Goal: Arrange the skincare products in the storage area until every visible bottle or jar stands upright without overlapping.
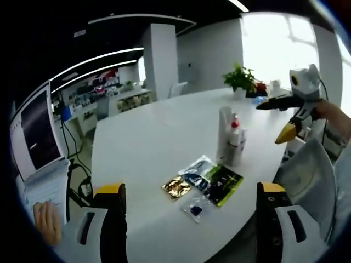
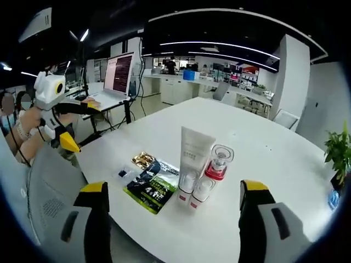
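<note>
A white tube [image 2: 193, 159] stands upright on the white table [image 2: 263, 153], close against a clear pump bottle with a red collar [image 2: 218, 163]. Flat sachets lie beside them: a gold one [image 2: 143, 159], a green-black one [image 2: 153, 186] and a small clear one [image 2: 123, 174]. My right gripper [image 2: 174, 187] is open, well short of the tube. In the left gripper view, my left gripper [image 1: 190, 189] is open above the table's near edge, facing the sachets [image 1: 211, 181], the tube [image 1: 225, 131] and the bottle [image 1: 236, 141]. Each gripper appears in the other's view, open and hand-held: right [image 1: 278, 118], left [image 2: 77, 125].
A laptop [image 2: 122, 74] stands on a stand past the table's end, with a hand at its keyboard [image 1: 46, 219]. A potted plant [image 1: 239, 78] sits at the far side of the table. Grey chairs [image 1: 307, 175] [image 2: 46, 186] stand at the table's edge.
</note>
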The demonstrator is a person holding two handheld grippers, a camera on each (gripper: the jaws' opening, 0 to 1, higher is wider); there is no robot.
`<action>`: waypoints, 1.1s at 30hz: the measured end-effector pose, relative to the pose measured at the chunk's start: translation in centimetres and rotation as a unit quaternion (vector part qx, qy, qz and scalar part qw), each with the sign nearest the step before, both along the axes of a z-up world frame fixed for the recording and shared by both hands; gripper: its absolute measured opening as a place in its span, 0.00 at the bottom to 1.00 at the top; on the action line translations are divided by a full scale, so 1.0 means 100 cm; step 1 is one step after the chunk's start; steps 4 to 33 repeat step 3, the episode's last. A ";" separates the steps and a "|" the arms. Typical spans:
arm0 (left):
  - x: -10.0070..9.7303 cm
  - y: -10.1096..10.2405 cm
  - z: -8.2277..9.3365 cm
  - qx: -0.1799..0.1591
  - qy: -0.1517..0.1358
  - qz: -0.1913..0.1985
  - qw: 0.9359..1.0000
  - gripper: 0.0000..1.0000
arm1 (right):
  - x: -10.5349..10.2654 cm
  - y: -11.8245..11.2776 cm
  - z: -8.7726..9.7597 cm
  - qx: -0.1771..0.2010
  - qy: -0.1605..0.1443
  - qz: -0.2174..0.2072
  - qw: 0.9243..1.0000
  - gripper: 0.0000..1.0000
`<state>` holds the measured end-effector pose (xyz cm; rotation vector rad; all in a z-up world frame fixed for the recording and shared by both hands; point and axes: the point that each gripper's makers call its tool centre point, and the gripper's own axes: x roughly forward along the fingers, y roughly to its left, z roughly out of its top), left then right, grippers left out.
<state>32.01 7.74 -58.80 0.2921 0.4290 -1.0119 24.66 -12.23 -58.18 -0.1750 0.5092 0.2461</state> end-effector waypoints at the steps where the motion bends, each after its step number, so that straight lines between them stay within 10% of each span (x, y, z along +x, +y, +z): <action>1: 0.000 -0.001 0.000 0.000 0.001 -0.001 1.000 0.97 | 0.000 0.000 0.000 0.000 -0.001 -0.001 1.000 0.99; 33: -0.002 -0.002 -0.002 0.002 0.004 -0.004 1.000 0.97 | -0.001 -0.001 -0.001 0.000 0.002 -0.002 1.000 0.99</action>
